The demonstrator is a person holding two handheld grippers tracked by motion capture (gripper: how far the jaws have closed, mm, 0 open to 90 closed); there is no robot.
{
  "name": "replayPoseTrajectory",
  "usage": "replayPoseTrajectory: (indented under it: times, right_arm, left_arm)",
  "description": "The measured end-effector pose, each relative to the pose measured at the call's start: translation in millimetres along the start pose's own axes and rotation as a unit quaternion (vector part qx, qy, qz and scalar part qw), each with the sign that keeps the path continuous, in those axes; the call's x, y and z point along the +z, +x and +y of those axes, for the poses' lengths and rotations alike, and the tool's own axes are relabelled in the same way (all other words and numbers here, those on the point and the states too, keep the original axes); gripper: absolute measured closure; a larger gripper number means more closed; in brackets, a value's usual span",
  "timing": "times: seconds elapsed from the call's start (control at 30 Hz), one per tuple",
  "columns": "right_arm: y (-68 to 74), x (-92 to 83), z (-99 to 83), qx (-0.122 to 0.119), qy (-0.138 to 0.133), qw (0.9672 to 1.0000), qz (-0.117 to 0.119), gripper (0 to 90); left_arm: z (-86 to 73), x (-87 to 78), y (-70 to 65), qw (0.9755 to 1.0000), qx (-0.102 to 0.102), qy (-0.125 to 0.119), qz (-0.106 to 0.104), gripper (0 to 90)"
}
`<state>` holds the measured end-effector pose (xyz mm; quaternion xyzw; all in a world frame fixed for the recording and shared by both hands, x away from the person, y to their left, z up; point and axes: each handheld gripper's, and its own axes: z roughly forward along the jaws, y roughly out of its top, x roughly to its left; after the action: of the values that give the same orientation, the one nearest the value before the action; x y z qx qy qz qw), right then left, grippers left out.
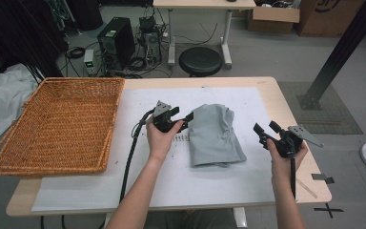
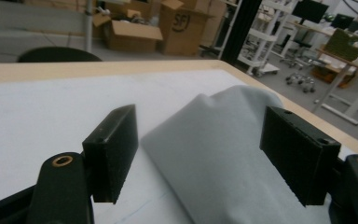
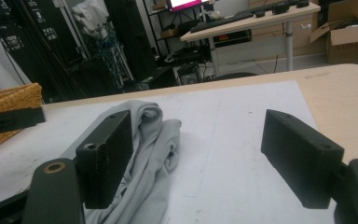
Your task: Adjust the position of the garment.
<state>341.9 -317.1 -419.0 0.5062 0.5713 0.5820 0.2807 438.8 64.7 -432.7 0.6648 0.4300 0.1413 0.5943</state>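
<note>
Centrally on the white sheet (image 1: pixel 228 186) that covers the worktop (image 1: pixel 293 117) lies a folded grey cloth (image 1: pixel 214 136), its upper end bunched into soft folds. Just at its left edge sits the left gripper (image 1: pixel 183 116), held in the left hand (image 1: pixel 161 138); its jaws stand apart, and in the left gripper view the cloth (image 2: pixel 223 158) fills the gap between them, though whether either pad touches the fabric is hard to tell from that angle. Off to the other side, near the worktop's right edge, the right gripper (image 1: pixel 266 128) is held in the right hand (image 1: pixel 286 155), clear of the cloth, jaws apart with nothing between them. A wicker basket (image 1: pixel 57 126) rests at the left, well apart from the cloth.
</note>
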Motion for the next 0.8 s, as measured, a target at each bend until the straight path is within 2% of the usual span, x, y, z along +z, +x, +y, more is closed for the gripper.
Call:
replayPoseTrajectory:
  times: [0.07,0.1,0.13,0.17,0.27,0.33,0.4,0.5,0.57,0.63,0.67,0.73,0.8]
  right_arm:
    - [-0.9,-1.0,-0.6,-0.002,0.002,1.0,-0.001,25.7]
    - [-1.2,-1.6,-0.9,-0.003,0.002,1.0,-0.001,25.7]
    - [-1.4,-2.4,-1.1,-0.003,0.002,1.0,-0.001,25.7]
    - [-1.6,-3.4,-1.3,-0.005,0.002,1.0,-0.001,25.7]
    - [-2.8,-4.9,-1.5,-0.005,0.0,1.0,-0.003,25.9]
    - [-4.1,-5.7,-1.4,-0.004,0.0,1.0,-0.005,25.9]
    - [-5.0,-6.3,-1.2,-0.003,-0.001,1.0,-0.007,25.9]
    - [-5.2,-7.0,-1.5,-0.003,-0.002,1.0,-0.008,26.1]
    - [-4.7,-6.7,-2.0,-0.004,0.0,1.0,-0.007,26.0]
    - [-4.5,-6.8,-3.2,-0.005,0.001,1.0,-0.006,26.1]
    - [-4.6,-6.9,-3.8,-0.005,0.001,1.0,-0.005,26.1]
    - [-5.1,-7.0,-5.4,-0.005,0.003,1.0,-0.005,26.3]
    - [-6.1,-7.4,-6.9,-0.004,0.003,1.0,-0.005,26.2]
  left_arm:
    - [-1.6,9.0,5.3,0.9998,-0.008,0.016,0.004,31.4]
    - [-4.0,13.0,7.9,0.9998,-0.01,0.014,0.012,33.1]
    - [-6.7,16.8,11.8,0.9994,-0.028,0.016,0.014,33.6]
    - [-8.4,19.4,14.7,0.999,-0.034,0.024,0.016,33.6]
    - [-12.6,26.2,17.4,0.9983,-0.016,0.043,0.035,33.6]
    - [-13.6,31.2,18.1,0.9982,-0.016,0.046,0.034,33.5]
    - [-14.2,36.7,19.0,0.9977,-0.012,0.05,0.045,33.6]
    - [-16.9,43.3,21.0,0.9972,-0.042,0.044,0.045,37.1]
    - [-17.7,48.6,19.7,0.9962,-0.027,0.068,0.047,38.0]
    - [-17.6,53.6,14.4,0.9957,-0.019,0.078,0.048,40.4]
    - [-17.9,56.6,12.1,0.9951,-0.019,0.082,0.051,41.0]
    - [-19.5,60.3,13.0,0.9936,-0.033,0.093,0.055,41.3]
    - [-18.9,61.7,13.4,0.9934,-0.042,0.089,0.06,42.5]
